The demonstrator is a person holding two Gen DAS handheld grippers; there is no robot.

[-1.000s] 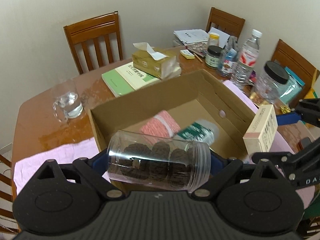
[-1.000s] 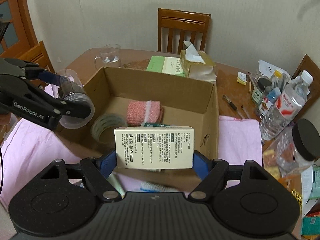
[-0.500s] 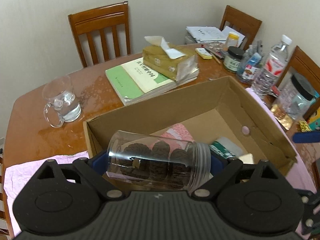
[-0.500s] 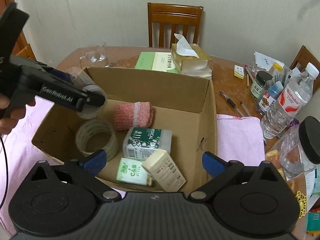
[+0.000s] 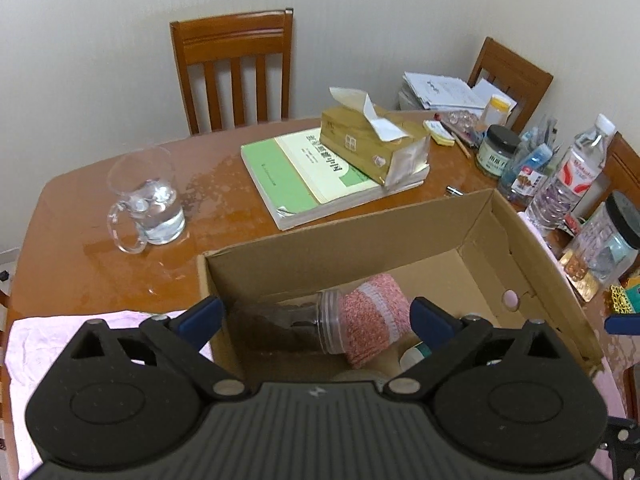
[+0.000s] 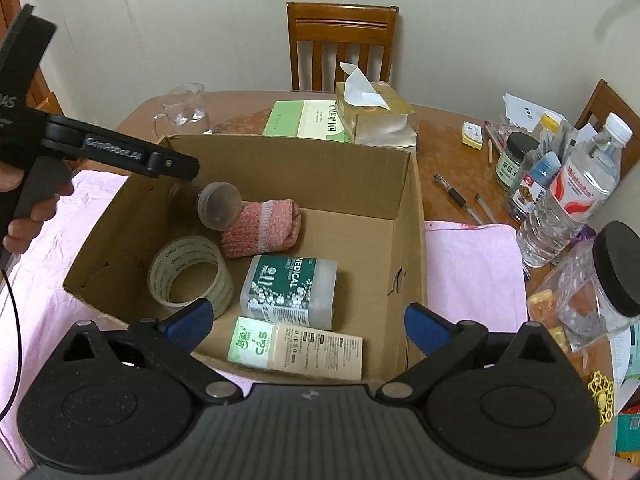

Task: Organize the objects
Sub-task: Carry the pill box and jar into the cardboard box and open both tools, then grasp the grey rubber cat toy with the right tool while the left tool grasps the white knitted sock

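Both grippers are empty, with jaws spread wide: your left gripper (image 5: 316, 316) hovers over the near left corner of the cardboard box (image 6: 412, 240), and your right gripper (image 6: 306, 320) hangs above its near edge, blue fingertips (image 6: 424, 326) apart over the contents. In the right wrist view, the left tool's black finger reaches in from 9 o'clock, gripped by your hand (image 6: 24, 216), and ends just above the clear jar (image 6: 219, 210). That jar lies on its side in the far left part of the box, its lid end resting against the pink knitted roll (image 6: 262, 228); in the left wrist view the same jar (image 5: 304, 324) sits between your spread fingers without touching them. Toward 6 o'clock from the roll lie a roll of clear tape (image 6: 192, 278) at the left, a dark green medical pack (image 6: 290, 286) at centre, and, nearest you, a small green-and-white pack (image 6: 252, 342) touching a beige carton (image 6: 316, 354). Outside the box, a pink cloth (image 6: 474, 268) lies under it on the wooden table (image 5: 68, 248). At 12 o'clock a tissue box (image 6: 374, 118) rests on a green book (image 6: 304, 118), with a glass mug (image 5: 146, 200) of water at 10 o'clock. At 2 o'clock stand a water bottle (image 6: 576, 188) and a black-lidded jar (image 6: 596, 280) among pens and small containers.
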